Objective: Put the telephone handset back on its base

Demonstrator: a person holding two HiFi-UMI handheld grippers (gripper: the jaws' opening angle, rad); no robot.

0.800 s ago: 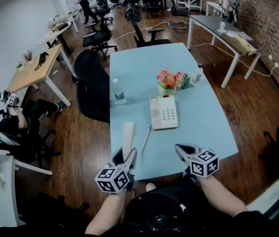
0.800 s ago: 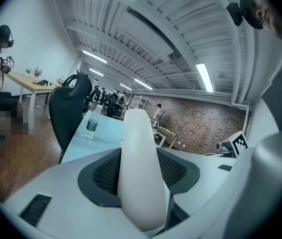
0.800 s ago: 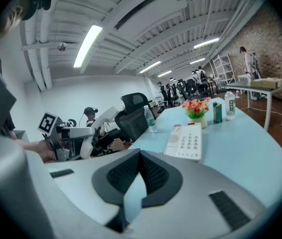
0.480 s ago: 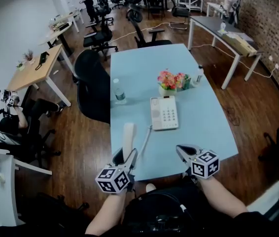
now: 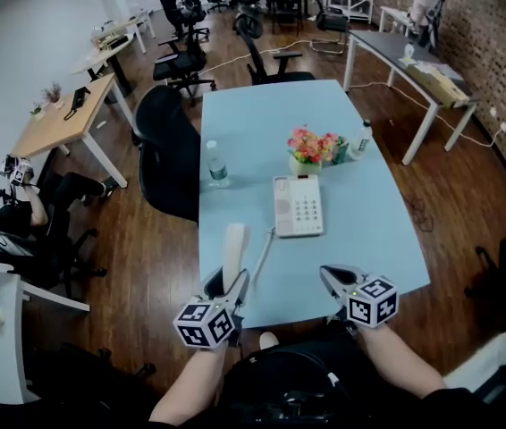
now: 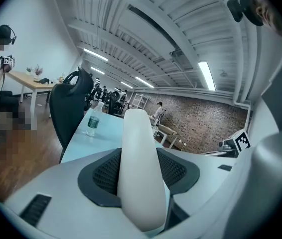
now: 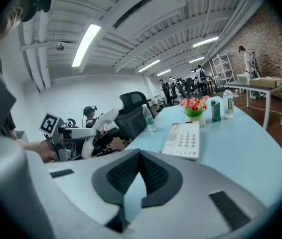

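The white telephone handset [image 5: 232, 244] stands upright at the table's near left edge, with my left gripper [image 5: 227, 281] shut on its lower end. In the left gripper view the handset [image 6: 138, 173] fills the gap between both dark pads. A curly cord [image 5: 263, 252] runs from it to the white telephone base [image 5: 297, 206], which lies flat at the table's middle with its keypad up. My right gripper [image 5: 327, 273] hovers over the near edge, right of the handset, jaws together and holding nothing. From the right gripper view the base [image 7: 183, 139] lies ahead and the handset [image 7: 103, 119] to the left.
On the light blue table [image 5: 262, 119] stand a pot of flowers [image 5: 307, 147], a green carton [image 5: 338, 148] and a small bottle [image 5: 358, 138] behind the base. A water bottle [image 5: 215, 164] stands at the left edge. A black office chair [image 5: 165, 150] stands beside that edge.
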